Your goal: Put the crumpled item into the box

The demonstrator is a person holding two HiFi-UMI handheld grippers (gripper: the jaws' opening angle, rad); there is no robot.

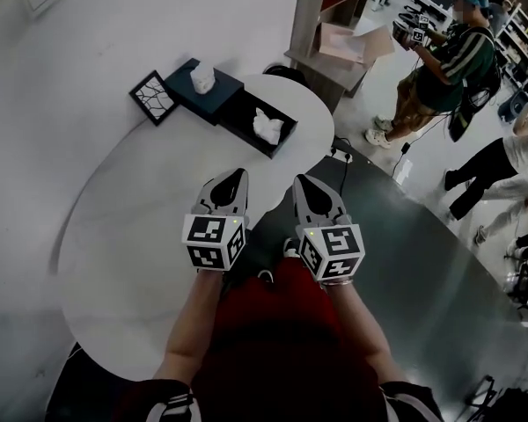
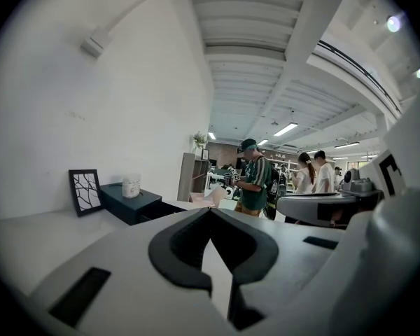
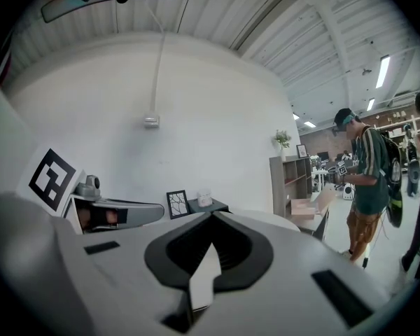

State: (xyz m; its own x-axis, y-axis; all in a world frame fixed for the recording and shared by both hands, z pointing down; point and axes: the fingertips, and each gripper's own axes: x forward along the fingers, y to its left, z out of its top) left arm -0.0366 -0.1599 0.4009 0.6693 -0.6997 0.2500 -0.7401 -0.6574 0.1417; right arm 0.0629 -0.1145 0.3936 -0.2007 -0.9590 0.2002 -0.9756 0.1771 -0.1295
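A dark box stands at the far side of the white round table [image 1: 132, 227]. Its closed blue-black part [image 1: 213, 95] carries a white crumpled item [image 1: 202, 79]. Its open black tray [image 1: 282, 139] holds a second white crumpled wad [image 1: 267, 126]. My left gripper [image 1: 237, 177] and right gripper [image 1: 302, 183] hover side by side near the table's front edge, well short of the box. Both are shut with nothing between the jaws. The left gripper view shows the shut tips [image 2: 210, 212], the box [image 2: 129, 203] and the white item [image 2: 131, 185]. In the right gripper view the tips [image 3: 211, 216] hide most of the box.
A small framed black-and-white picture [image 1: 153, 97] leans left of the box against the white wall. A grey shelf with an open cardboard box [image 1: 348, 42] stands beyond the table. A person in a striped green shirt [image 1: 449, 55] and others stand on the grey floor to the right.
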